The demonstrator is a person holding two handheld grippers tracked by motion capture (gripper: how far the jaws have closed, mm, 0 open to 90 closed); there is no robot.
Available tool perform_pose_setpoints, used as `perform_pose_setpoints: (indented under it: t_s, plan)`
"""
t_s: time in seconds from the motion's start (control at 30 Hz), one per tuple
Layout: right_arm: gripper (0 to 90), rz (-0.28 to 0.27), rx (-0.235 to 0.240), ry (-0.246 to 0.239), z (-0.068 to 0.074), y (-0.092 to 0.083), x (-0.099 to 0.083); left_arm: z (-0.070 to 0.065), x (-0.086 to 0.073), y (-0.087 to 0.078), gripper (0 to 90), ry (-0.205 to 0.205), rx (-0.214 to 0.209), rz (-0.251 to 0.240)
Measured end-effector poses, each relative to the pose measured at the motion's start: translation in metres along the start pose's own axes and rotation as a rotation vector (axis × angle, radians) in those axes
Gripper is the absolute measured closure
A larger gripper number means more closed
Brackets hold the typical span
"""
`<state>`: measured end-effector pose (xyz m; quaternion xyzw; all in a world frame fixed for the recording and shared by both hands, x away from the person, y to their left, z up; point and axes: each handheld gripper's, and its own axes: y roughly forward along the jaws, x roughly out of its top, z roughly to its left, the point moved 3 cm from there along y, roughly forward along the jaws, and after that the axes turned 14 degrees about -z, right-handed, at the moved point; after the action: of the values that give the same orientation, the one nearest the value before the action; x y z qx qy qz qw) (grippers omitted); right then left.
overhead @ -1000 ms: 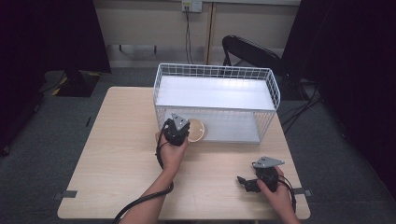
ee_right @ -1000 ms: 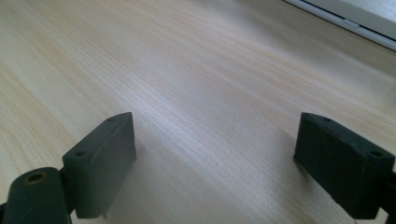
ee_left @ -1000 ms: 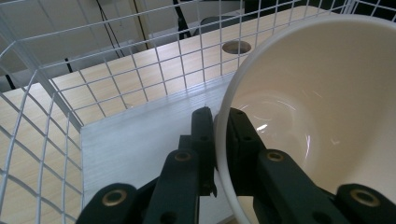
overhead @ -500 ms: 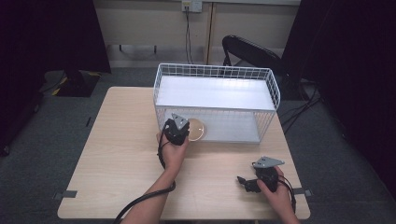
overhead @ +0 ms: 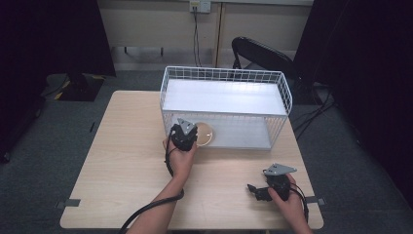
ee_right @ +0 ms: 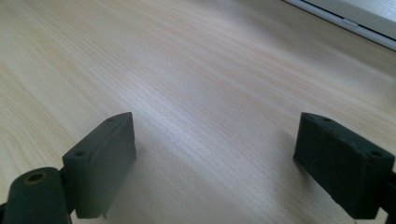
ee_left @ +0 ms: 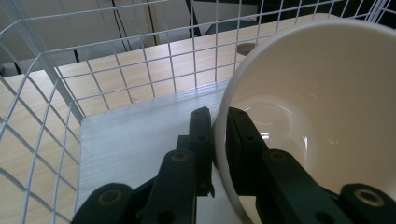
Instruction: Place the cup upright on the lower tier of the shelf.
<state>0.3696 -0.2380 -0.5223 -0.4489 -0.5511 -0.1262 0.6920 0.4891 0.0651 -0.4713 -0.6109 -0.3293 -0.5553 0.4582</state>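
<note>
- High view: one white wire basket (overhead: 285, 92) on the far half of the wooden table (overhead: 122, 161), with a pale liner sheet (overhead: 224, 97) on its floor.
- One cream bowl (overhead: 204, 134) sits at the basket's near-left corner, low inside the near wall; nothing else in the basket.
- Left gripper (overhead: 184, 135) is at that corner. Left gripper view: jaws pinched on the bowl's rim (ee_left: 223, 121), one jaw outside the wall, one inside. Bowl is tilted, its inside facing the camera, and it's empty.
- Jaws have just eased open slightly, but the rim is between them and the pads are touching it.
- Right gripper (overhead: 258, 191) is near the table's near-right edge, well apart from the basket. Right gripper view: jaws spread wide over bare wood, nothing between them.
- Count: 1 basket, 1 bowl, 2 grippers.
- Surroundings: black chair (overhead: 260, 51) behind the basket, cables on the floor. Basket's wire wall stands just beside the left gripper.
</note>
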Motion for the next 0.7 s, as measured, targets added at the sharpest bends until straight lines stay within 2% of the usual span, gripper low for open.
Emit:
perform_pose_setpoints:
  t_s: [0.07, 0.13, 0.17, 0.27, 0.37, 0.5, 0.7]
  plan:
    - [11.7, 0.000, 0.000, 0.000, 0.000, 0.000, 0.000, -0.001, 0.001, 0.000, 77.2, -0.013, 0.004, -0.016]
    - [11.7, 0.000, 0.000, 0.000, 0.000, 0.000, 0.000, -0.001, 0.002, 0.000, 75.4, -0.002, 0.003, -0.005]
    - [11.8, 0.000, 0.000, 0.000, 0.000, 0.000, 0.000, -0.002, 0.002, 0.001, 74.5, -0.014, 0.000, -0.014]
    - [11.8, 0.001, 0.000, 0.001, 0.000, 0.000, 0.000, -0.002, 0.002, 0.001, 66.2, -0.025, 0.006, -0.021]
    - [11.7, 0.000, 0.000, 0.000, 0.000, 0.000, 0.000, -0.002, 0.003, 0.002, 60.6, -0.031, -0.007, -0.038]
    - [11.7, 0.001, 0.000, 0.001, 0.000, 0.000, 0.000, -0.004, 0.006, 0.004, 47.8, -0.047, -0.028, -0.065]
    - [11.8, 0.000, 0.000, 0.000, 0.000, 0.000, 0.000, -0.005, 0.013, 0.005, 39.9, -0.054, -0.062, -0.088]
